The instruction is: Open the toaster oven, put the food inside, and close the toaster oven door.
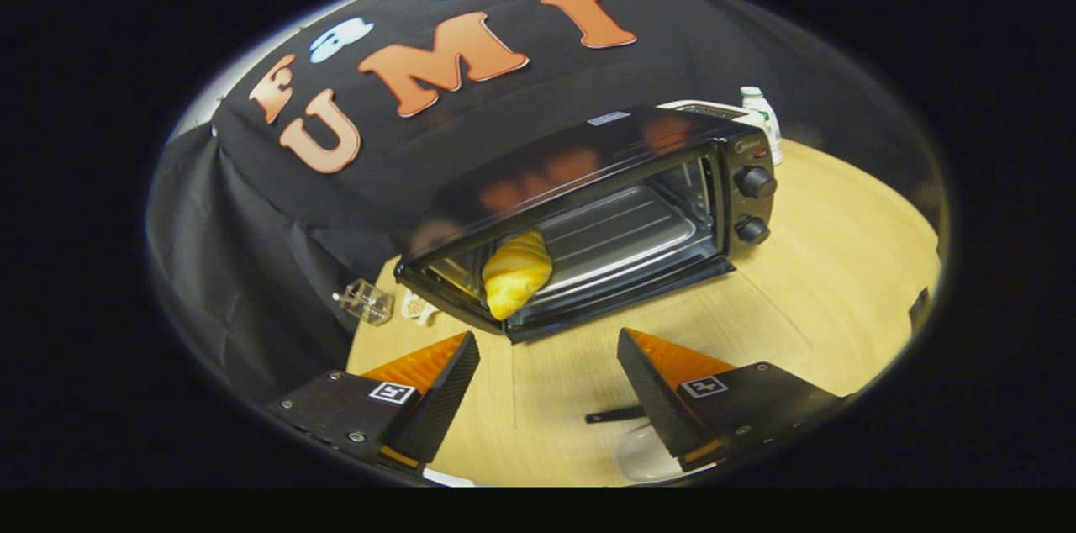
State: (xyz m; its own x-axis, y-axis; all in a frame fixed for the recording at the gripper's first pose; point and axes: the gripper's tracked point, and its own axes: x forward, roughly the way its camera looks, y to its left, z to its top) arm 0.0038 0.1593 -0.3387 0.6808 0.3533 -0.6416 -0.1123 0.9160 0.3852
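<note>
Nearest: gripper (546, 386), fingers spread wide, nothing between them, hovering over bare worktop (841, 281). Just behind the right finger, a small black stick-like item (614, 414) and a pale rounded object (643, 453), too cropped to identify.

Straight ahead, beyond the fingertips: toaster oven (588, 205), cavity open, door (622, 302) dropped flat toward the gripper, its near edge just ahead of the fingertips. Long axis of oven running from near-left to far-right, knobs (754, 205) at the far-right end. Croissant (515, 272) already inside, at the left end of the cavity, leaning over the front lip near the door hinge, slightly left of the gap between the fingers.

Likely remaining: door closing. Hinges on door's near edge being lifted from below, up and away; croissant's overhang a possible snag.

Far right behind oven: white bottle (761, 117). Left of oven: small clear container (367, 302).
</note>
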